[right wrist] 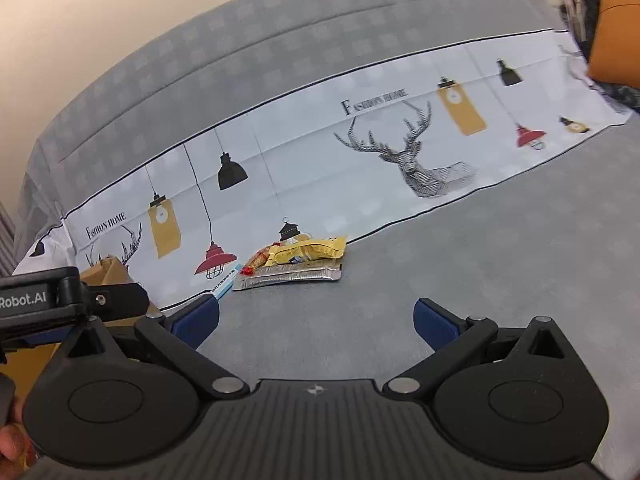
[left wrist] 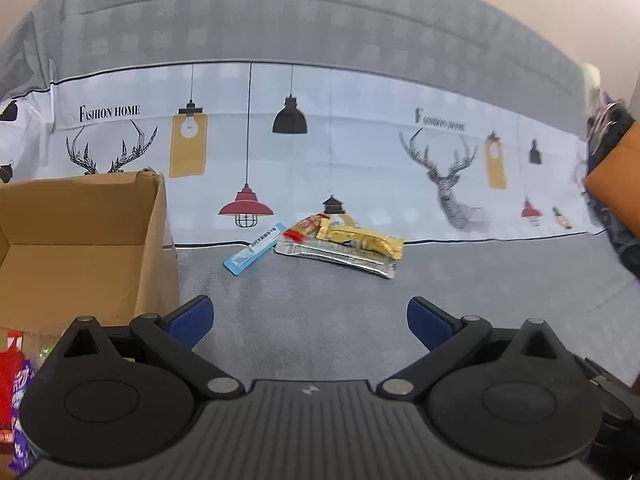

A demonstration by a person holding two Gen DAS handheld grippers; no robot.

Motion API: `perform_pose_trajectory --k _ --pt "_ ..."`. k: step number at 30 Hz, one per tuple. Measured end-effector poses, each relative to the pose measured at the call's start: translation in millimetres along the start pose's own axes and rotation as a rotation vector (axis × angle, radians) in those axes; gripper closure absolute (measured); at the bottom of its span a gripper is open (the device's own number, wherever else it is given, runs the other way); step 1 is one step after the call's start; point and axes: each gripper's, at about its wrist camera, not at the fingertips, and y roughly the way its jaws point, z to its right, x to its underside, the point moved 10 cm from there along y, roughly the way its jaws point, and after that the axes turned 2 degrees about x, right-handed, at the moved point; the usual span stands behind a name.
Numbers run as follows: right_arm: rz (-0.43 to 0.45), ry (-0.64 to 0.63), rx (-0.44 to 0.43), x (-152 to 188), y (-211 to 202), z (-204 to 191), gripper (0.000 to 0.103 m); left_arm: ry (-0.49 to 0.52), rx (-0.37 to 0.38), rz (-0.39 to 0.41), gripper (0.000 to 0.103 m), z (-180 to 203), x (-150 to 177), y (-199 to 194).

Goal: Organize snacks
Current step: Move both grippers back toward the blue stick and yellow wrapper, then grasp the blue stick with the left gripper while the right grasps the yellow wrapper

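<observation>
A small pile of snacks lies on the grey cloth ahead: a yellow packet (left wrist: 360, 240) on a long silver packet (left wrist: 340, 257), a small red and orange packet (left wrist: 304, 229) and a light blue stick pack (left wrist: 254, 249). The same pile shows in the right wrist view, with the yellow packet (right wrist: 310, 251) over the silver packet (right wrist: 288, 276). My left gripper (left wrist: 310, 322) is open and empty, short of the pile. My right gripper (right wrist: 316, 320) is open and empty, also short of it. An open cardboard box (left wrist: 80, 240) stands at the left with red and purple packets (left wrist: 16, 392) by its near corner.
A white cloth printed with deer and lamps (left wrist: 360, 152) covers the back of the grey surface. An orange object and dark clutter (left wrist: 616, 176) sit at the far right. My left gripper's body (right wrist: 52, 304) shows at the left of the right wrist view, beside the box (right wrist: 108, 272).
</observation>
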Motion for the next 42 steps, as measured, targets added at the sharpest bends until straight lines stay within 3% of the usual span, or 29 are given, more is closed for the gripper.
perform_pose_trajectory --k 4,8,13,15,18,20,22,23,25,27,33,35,37,39,40,41,42 --pt "-0.014 0.029 -0.056 -6 30 10 0.0 0.006 -0.029 -0.017 0.0 -4 -14 30" --pt "-0.005 0.041 -0.089 -22 55 16 0.0 0.057 -0.052 0.017 0.0 -8 -30 59" --pt "0.052 -0.048 -0.19 -48 83 9 0.002 0.039 -0.009 0.036 0.0 -16 -49 102" --pt "0.03 -0.083 -0.208 -51 105 11 0.008 0.071 -0.017 0.037 0.002 -16 -53 120" --pt "-0.022 -0.058 -0.246 -49 142 23 0.015 0.112 -0.03 -0.005 0.015 -22 -51 155" --pt "-0.056 -0.037 -0.272 -44 165 28 0.02 0.096 -0.029 -0.056 0.02 -31 -44 175" --pt "-0.082 -0.032 -0.29 -39 184 27 0.035 0.069 -0.03 -0.094 0.026 -43 -37 195" --pt "-0.088 -0.032 -0.298 -37 192 25 0.037 0.064 -0.034 -0.103 0.028 -47 -33 201" --pt "-0.089 -0.075 -0.296 -34 206 20 0.042 0.047 -0.055 -0.133 0.035 -60 -28 215" --pt "-0.084 -0.136 -0.293 -30 218 14 0.042 0.017 -0.068 -0.169 0.035 -69 -25 224" --pt "-0.042 -0.212 -0.24 -31 246 22 0.04 0.058 -0.097 -0.146 0.036 -74 -33 232" --pt "-0.034 -0.192 -0.262 -36 249 23 0.037 0.059 -0.107 -0.144 0.051 -77 -32 230" --pt "-0.031 -0.214 -0.273 -36 251 19 0.031 0.059 -0.088 -0.151 0.095 -73 -33 224" --pt "-0.055 -0.233 -0.301 -32 254 14 0.031 0.048 -0.056 -0.175 0.097 -66 -31 222" --pt "-0.06 -0.238 -0.317 -31 253 12 0.038 0.051 -0.042 -0.181 0.097 -62 -29 220" --pt "-0.068 -0.242 -0.329 -30 253 11 0.048 0.055 -0.036 -0.184 0.097 -59 -27 218" --pt "-0.076 -0.244 -0.329 -29 253 11 0.069 0.056 -0.031 -0.189 0.097 -57 -25 216"
